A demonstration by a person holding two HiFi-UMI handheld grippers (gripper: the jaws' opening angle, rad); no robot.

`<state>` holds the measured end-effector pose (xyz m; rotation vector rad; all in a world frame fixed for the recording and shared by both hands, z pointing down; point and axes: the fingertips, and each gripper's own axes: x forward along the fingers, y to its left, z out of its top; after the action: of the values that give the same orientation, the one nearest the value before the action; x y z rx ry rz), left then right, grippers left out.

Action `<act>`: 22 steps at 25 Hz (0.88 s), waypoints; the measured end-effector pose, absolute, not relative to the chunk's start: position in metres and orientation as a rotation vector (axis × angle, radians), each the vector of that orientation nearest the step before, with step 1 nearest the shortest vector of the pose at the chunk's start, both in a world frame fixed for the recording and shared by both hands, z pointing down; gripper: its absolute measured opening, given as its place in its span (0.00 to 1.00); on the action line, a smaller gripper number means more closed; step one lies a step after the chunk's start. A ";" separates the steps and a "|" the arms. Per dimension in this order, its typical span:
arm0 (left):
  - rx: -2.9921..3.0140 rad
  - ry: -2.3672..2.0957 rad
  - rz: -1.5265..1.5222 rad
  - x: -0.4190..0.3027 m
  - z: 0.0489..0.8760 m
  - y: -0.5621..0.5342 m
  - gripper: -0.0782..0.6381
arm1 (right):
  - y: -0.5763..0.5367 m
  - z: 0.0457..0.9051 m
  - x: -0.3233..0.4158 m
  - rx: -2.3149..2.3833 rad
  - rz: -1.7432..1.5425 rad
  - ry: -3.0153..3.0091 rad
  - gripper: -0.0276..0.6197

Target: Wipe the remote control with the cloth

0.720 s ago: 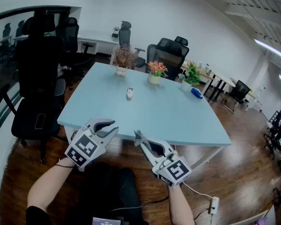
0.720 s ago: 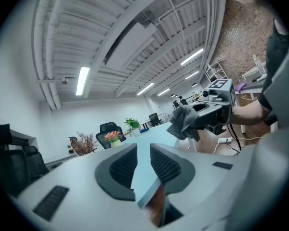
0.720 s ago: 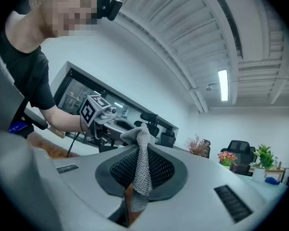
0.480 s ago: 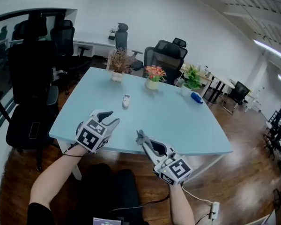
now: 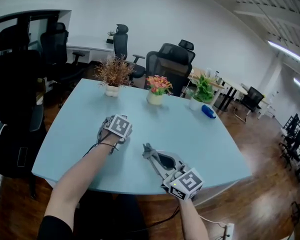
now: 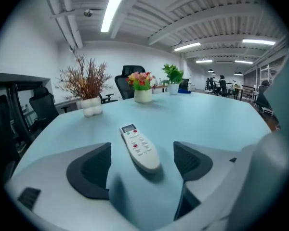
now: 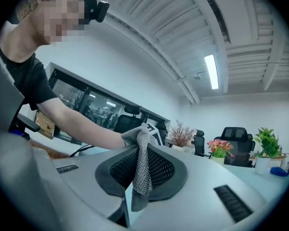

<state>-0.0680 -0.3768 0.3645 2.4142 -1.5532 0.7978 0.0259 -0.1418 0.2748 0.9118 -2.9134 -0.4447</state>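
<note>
Left gripper view: remote (image 6: pixel 139 148) flat on worktop (image 6: pixel 207 124) between spread jaws of left hand-held gripper (image 6: pixel 142 165). Cloth (image 7: pixel 142 186) pinched in right hand-held gripper (image 7: pixel 139 162). Remote judged light, stiff, slippery; long sides to be gripped.

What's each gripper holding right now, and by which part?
Right gripper pinches the cloth by a bunched fold, ends poking out above and below. Left gripper holds nothing: open, with the remote lying on the table between its jaws, untouched.
</note>
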 end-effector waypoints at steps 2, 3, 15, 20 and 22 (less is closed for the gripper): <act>2.351 -1.560 0.827 -0.073 0.386 -0.412 0.65 | -0.168 0.281 0.029 0.902 -0.415 -2.913 0.08; 2.338 -1.559 0.836 -0.076 0.389 -0.424 0.68 | -0.179 0.284 0.029 0.896 -0.413 -2.911 0.08; 2.765 -1.336 0.863 -0.075 0.374 -0.372 0.38 | -0.283 0.291 0.011 0.896 -0.216 -2.870 0.08; 2.963 -1.621 0.896 -0.086 0.345 -0.344 0.38 | -0.312 0.281 -0.063 0.800 -0.307 -2.837 0.08; 3.010 -1.696 0.887 -0.087 0.336 -0.340 0.38 | -0.313 0.282 -0.097 0.713 -0.432 -2.799 0.08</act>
<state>-0.0870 -0.3399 0.3360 3.0095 -1.6963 0.8865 -0.0972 -0.3129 0.2815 0.7133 -2.7990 -0.4325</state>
